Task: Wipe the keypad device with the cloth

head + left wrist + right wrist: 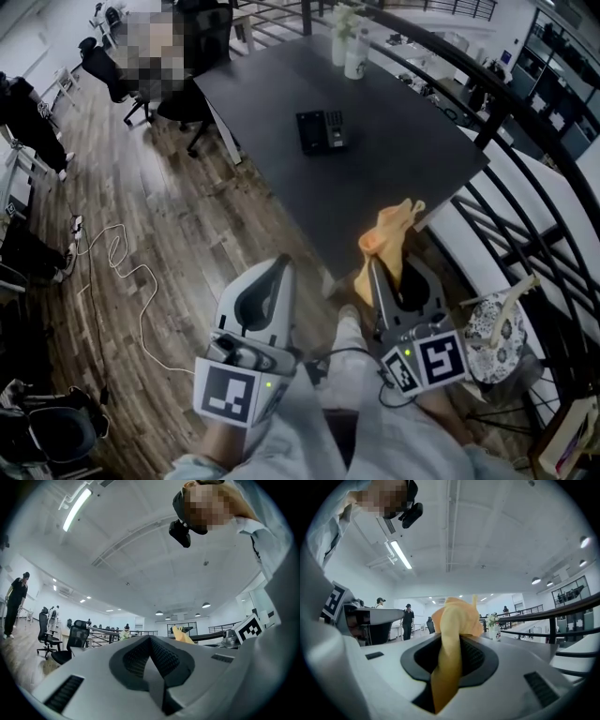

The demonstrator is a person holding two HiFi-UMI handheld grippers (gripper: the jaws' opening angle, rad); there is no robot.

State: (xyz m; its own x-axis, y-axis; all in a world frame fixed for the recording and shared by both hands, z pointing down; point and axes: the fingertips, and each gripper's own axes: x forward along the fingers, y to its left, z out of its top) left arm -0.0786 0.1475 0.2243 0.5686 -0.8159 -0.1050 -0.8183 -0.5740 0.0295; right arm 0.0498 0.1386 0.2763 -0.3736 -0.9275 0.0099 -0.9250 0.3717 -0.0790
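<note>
Both tilt upward short of the dark table (412, 150), where the keypad device (322, 131) lies well ahead: the left claw (281, 265) closed on nothing, the right claw (377, 262) pinching an orange cloth (392, 230) that hides its tips.

Ahead of you stands a dark table (403, 169), with white bottles (355, 52) holding flowers at its far end. To your left a white cable (122, 272) loops over the wooden floor (197, 216) and, beyond it, black office chairs (108, 70) wait. A black railing (525, 187) curves along your right. Overhead a strip light (76, 509) glows, and far off a person in black (408, 620) stands.
</note>
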